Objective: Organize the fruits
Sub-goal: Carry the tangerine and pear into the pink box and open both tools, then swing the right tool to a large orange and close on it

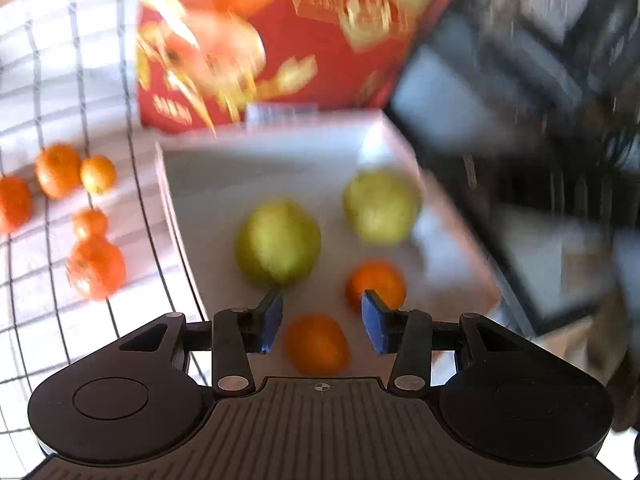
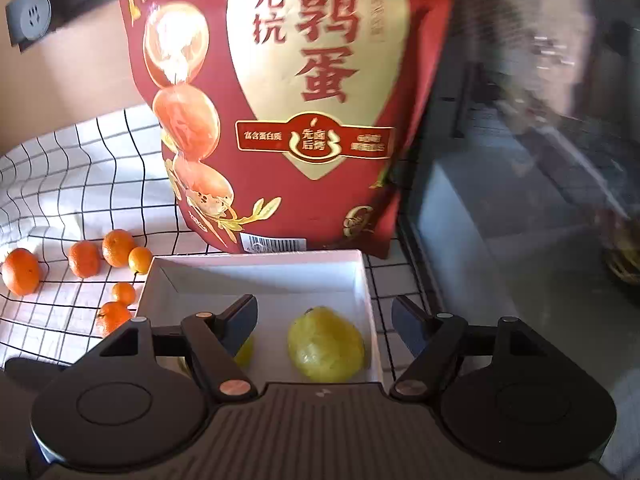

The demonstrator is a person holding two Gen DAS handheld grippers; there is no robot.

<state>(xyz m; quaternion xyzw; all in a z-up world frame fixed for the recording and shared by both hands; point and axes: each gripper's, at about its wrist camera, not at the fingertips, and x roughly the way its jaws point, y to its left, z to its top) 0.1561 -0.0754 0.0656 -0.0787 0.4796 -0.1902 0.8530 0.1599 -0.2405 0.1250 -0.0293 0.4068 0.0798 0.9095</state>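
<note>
A white box [image 1: 192, 216] [image 2: 256, 264] lies on the checked cloth. In the left wrist view it holds two yellow-green pears [image 1: 278, 242] [image 1: 380, 206] and two oranges [image 1: 376, 284] [image 1: 316, 344]. My left gripper [image 1: 322, 320] is open above the box, and the near orange lies below, between its fingers. My right gripper [image 2: 324, 320] is open and empty over the box's near side, with one pear [image 2: 326, 344] between its fingers and another pear [image 2: 245, 350] partly hidden behind the left finger. Several loose oranges [image 1: 96, 268] [image 2: 118, 248] lie on the cloth left of the box.
A tall red snack bag [image 2: 288, 100] [image 1: 288, 40] stands right behind the box. A dark glass-fronted appliance [image 2: 540, 160] [image 1: 520, 120] is on the right. A wall socket [image 2: 34, 16] is at the upper left. The left wrist view is blurred.
</note>
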